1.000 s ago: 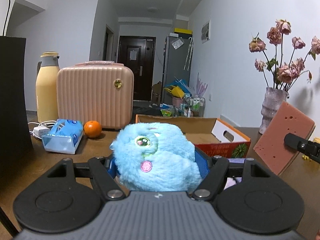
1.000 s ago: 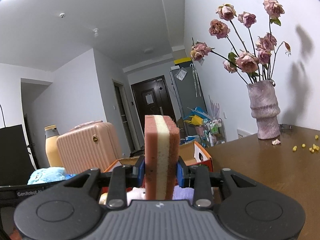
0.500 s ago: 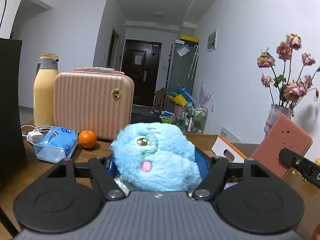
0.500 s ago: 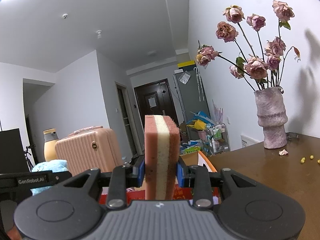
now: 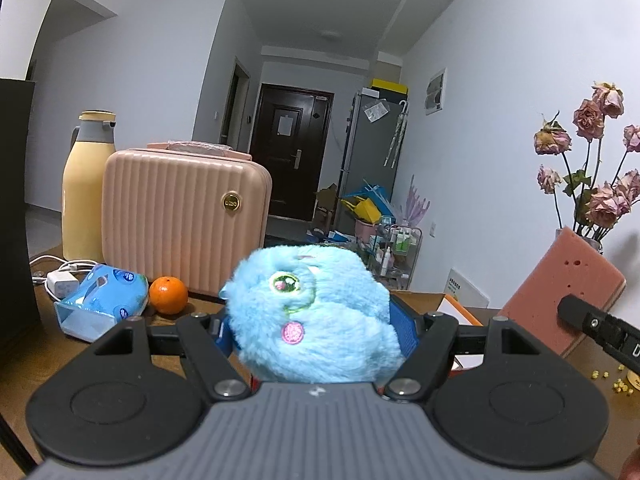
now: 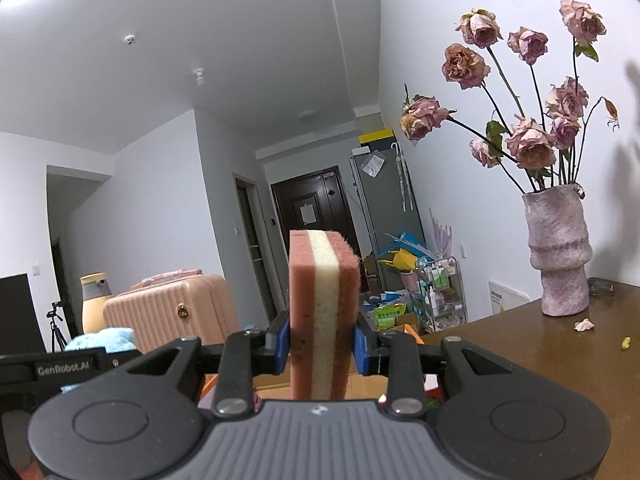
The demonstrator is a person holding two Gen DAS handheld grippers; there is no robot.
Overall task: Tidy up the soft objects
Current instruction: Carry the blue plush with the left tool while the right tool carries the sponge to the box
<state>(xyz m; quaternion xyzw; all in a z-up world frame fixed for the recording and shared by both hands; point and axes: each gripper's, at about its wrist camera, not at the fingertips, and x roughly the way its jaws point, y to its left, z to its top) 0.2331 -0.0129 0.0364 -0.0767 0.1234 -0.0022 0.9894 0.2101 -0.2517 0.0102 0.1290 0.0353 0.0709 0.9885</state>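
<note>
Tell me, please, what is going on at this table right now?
A person is tidying soft things with a handheld gripper in each hand. The left gripper is clamped on a blue plush toy; the right gripper is shut on a pink sponge, held upright. Both are held up above the wooden table, near a cardboard box. A suitcase, orange and tissue pack sit behind.

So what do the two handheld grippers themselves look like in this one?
Both match: the left gripper and right gripper have a grey ribbed body, black linkage arms with round discs and silver pivot screws, and blue pads on the jaws. White GenRobot.AI lettering runs along the left one's side. No cables or sleeves show.
</note>
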